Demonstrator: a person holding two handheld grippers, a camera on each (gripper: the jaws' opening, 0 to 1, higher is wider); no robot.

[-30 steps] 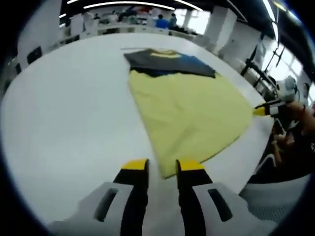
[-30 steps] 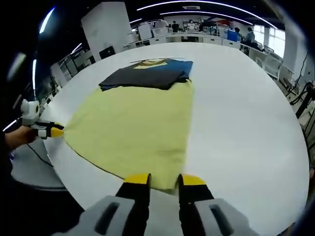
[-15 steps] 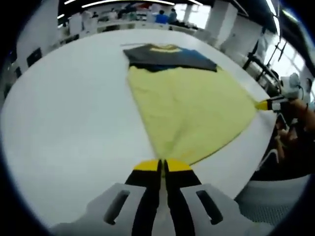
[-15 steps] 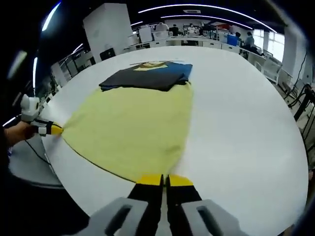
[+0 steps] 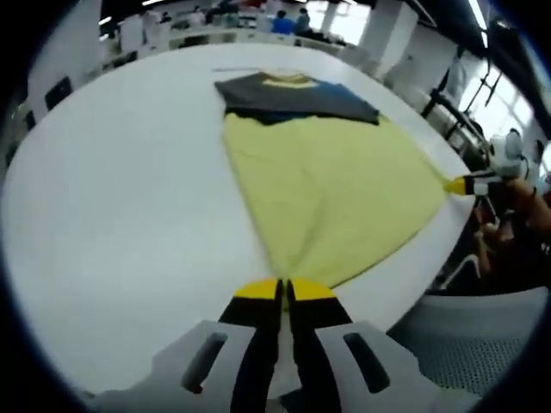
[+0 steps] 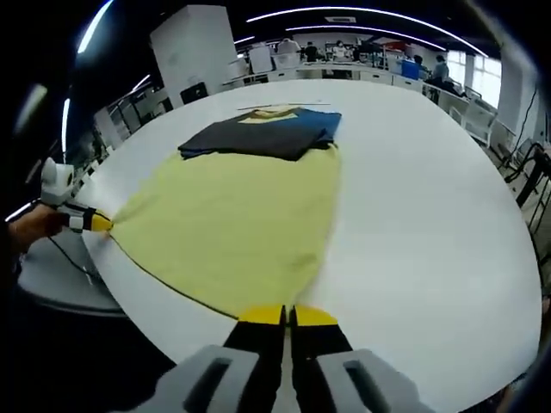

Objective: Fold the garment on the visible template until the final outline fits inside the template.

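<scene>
White table (image 5: 112, 198) carried your yellow garment (image 5: 336, 189) at frame centre; your left claw (image 5: 284, 290) and right claw (image 6: 287, 316) each pinched a corner. No writing was readable.

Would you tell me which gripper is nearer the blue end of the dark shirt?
Right, probably. The right gripper, shut on the yellow cloth, faces the blue end almost straight ahead; from the left gripper it lies diagonally across the cloth.

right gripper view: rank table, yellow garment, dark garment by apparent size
1. Round white table, largest.
2. Yellow cloth garment, stretched flat.
3. Dark folded garment, smallest; it lies farther from the camera, so its true size is unsure.
</scene>
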